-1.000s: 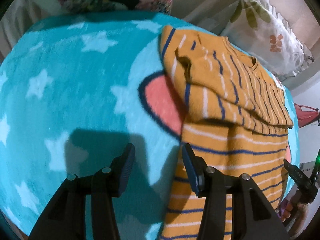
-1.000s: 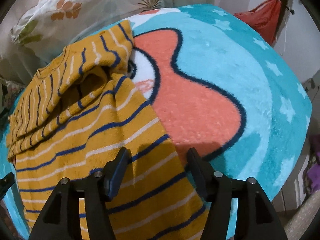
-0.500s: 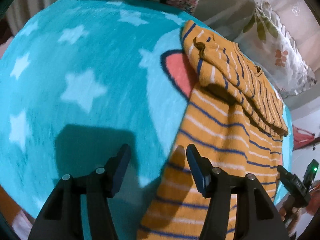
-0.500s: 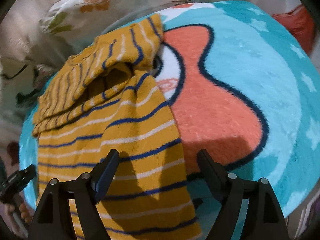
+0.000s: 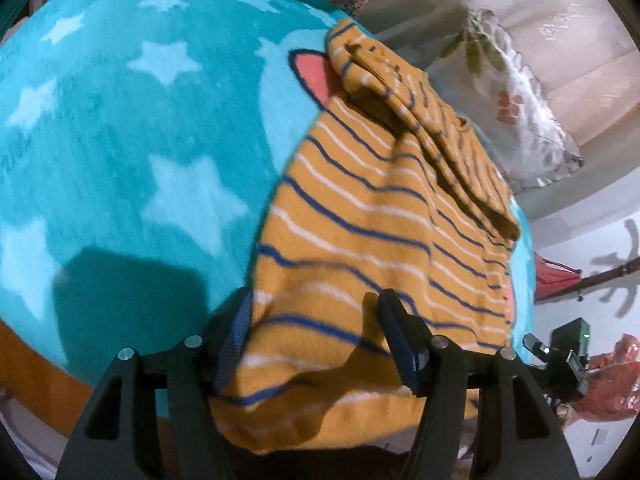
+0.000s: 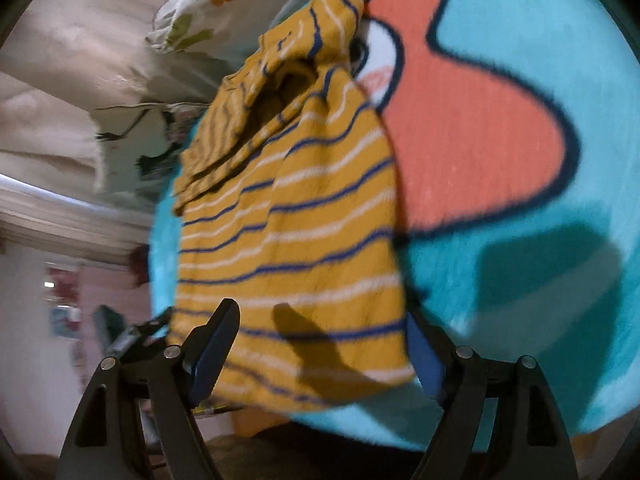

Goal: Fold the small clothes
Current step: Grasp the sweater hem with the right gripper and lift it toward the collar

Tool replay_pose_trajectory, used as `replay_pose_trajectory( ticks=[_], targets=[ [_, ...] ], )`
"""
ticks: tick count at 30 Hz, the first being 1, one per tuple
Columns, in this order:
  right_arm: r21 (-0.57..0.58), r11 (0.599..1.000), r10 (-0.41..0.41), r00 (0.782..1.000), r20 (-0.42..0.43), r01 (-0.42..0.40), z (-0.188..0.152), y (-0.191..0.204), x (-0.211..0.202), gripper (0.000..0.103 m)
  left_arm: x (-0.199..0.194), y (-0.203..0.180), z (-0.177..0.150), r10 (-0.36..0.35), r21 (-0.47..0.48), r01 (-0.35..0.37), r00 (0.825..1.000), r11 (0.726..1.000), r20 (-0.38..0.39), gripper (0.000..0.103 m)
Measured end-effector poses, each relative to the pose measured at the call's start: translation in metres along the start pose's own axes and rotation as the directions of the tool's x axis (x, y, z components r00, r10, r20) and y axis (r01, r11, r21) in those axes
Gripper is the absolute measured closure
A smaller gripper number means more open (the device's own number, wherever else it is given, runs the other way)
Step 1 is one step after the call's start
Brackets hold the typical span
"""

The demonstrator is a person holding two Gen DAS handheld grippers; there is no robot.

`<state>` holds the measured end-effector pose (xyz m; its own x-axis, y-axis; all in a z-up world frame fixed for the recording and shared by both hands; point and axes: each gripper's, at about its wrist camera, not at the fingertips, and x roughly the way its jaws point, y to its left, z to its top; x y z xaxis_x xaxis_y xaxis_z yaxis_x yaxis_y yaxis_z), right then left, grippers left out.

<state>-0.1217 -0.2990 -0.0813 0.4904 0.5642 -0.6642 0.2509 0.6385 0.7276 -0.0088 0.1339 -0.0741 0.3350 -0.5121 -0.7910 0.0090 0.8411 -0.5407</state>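
**A:** What does your left wrist camera show?

**B:** My left gripper [image 5: 314, 340] is spread wide over the hem of the striped shirt [image 5: 372, 216], which lies on the blanket [image 5: 120, 128] at its near edge. I should pinch only the hem corner.

**A:** And the right camera?

**B:** My right gripper [image 6: 324, 348] also gapes, straddling the hem. It's blurry; I'd close both together, then lift evenly.
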Motion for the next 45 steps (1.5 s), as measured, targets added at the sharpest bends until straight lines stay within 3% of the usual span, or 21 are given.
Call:
replay_pose_trajectory(
  ticks=[2,4,6,7,8,14,17,20,22,24,25,27,31,34,36,37,38,39,40,42,45],
  targets=[
    [0.013,0.999,0.039,0.999,-0.009,-0.038,-0.007,-0.003,0.001,0.019,0.001,-0.004,-0.007,-0.022,-0.002,0.022,1.0,1.0,-0.006,0.041],
    [0.01,0.999,0.052,0.999,-0.009,-0.052,-0.012,-0.005,0.001,0.021,0.001,-0.011,-0.014,0.001,0.025,-0.001,1.0,1.0,-0.005,0.041],
    [0.006,1.0,0.027,1.0,-0.011,-0.027,-0.014,-0.005,0.002,0.042,0.002,-0.022,-0.018,0.05,0.066,-0.049,0.999,0.997,-0.017,0.054],
    [0.016,1.0,0.02,0.999,-0.031,-0.02,-0.014,-0.006,0.006,0.073,0.004,-0.026,-0.02,0.058,0.078,-0.054,0.997,0.996,-0.05,0.08],
    [0.033,0.999,0.034,0.998,-0.054,-0.032,-0.014,-0.008,0.01,0.083,0.005,-0.026,-0.02,0.044,0.074,-0.038,0.996,0.997,-0.075,0.086],
    [0.01,0.991,0.131,0.99,-0.051,-0.131,-0.011,0.003,-0.015,0.092,-0.044,-0.029,-0.014,-0.057,0.073,0.061,0.997,0.995,-0.053,0.089],
    [-0.037,0.984,0.175,0.984,-0.034,-0.177,-0.004,0.016,-0.037,0.096,-0.053,-0.026,-0.006,-0.05,0.068,0.053,0.998,0.996,-0.045,0.092],
    [-0.03,0.975,0.221,0.975,-0.02,-0.221,0.0,0.017,-0.047,0.094,-0.05,-0.014,-0.002,-0.001,0.04,0.003,0.999,0.999,-0.042,0.095],
    [-0.037,0.987,0.158,0.987,-0.019,-0.159,-0.002,0.012,-0.046,0.093,-0.047,0.001,-0.003,0.012,-0.011,-0.012,0.999,1.0,-0.044,0.094],
    [-0.038,0.998,0.053,0.998,-0.03,-0.054,-0.008,0.003,-0.041,0.065,-0.042,0.013,-0.007,0.015,-0.055,-0.017,0.999,0.998,-0.05,0.09],
    [-0.046,0.999,0.008,0.999,-0.037,-0.009,-0.013,-0.003,-0.04,0.046,-0.038,0.015,-0.01,0.016,-0.067,-0.02,0.998,0.998,-0.058,0.08],
    [-0.086,0.994,-0.075,0.996,-0.057,0.07,-0.022,-0.007,-0.031,0.045,-0.032,0.019,-0.017,0.008,-0.078,-0.012,0.998,0.997,-0.062,0.064],
    [-0.154,0.981,-0.133,0.988,-0.074,0.12,-0.034,0.001,-0.011,0.038,-0.022,0.016,-0.03,-0.054,-0.077,0.05,0.997,0.996,-0.06,0.043],
    [-0.221,0.965,-0.151,0.988,-0.038,0.139,-0.035,0.016,0.004,0.034,-0.014,-0.001,-0.038,-0.037,-0.006,0.037,0.999,0.999,-0.038,0.027],
    [-0.244,0.958,-0.158,0.987,-0.015,0.149,-0.033,0.023,0.013,0.034,-0.008,-0.015,-0.041,-0.033,0.054,0.036,0.998,0.998,-0.058,0.025],
    [-0.243,0.958,-0.158,0.987,-0.013,0.15,-0.031,0.026,0.017,0.043,-0.004,-0.022,-0.043,0.006,0.093,0.001,0.997,0.996,-0.075,0.027],
    [-0.239,0.96,-0.157,0.987,-0.02,0.148,-0.029,0.028,0.021,0.071,-0.003,-0.026,-0.044,0.045,0.124,-0.035,0.996,0.992,-0.079,0.05],
    [-0.221,0.968,-0.139,0.989,-0.058,0.123,-0.026,0.029,0.029,0.083,-0.001,-0.03,-0.045,0.078,0.157,-0.061,0.992,0.986,-0.101,0.071],
    [-0.191,0.977,-0.109,0.99,-0.088,0.09,-0.025,0.027,0.032,0.084,0.001,-0.03,-0.047,0.088,0.163,-0.063,0.984,0.985,-0.152,0.094],
    [-0.15,0.988,-0.053,0.992,-0.118,0.035,-0.025,0.021,0.022,0.085,-0.01,-0.026,-0.047,0.034,0.13,-0.012,0.984,0.991,-0.172,0.095],
    [-0.075,0.99,0.114,0.987,-0.115,-0.123,-0.018,0.022,-0.013,0.086,-0.044,-0.025,-0.038,-0.07,0.082,0.083,0.987,0.993,-0.148,0.096]
  ],
)
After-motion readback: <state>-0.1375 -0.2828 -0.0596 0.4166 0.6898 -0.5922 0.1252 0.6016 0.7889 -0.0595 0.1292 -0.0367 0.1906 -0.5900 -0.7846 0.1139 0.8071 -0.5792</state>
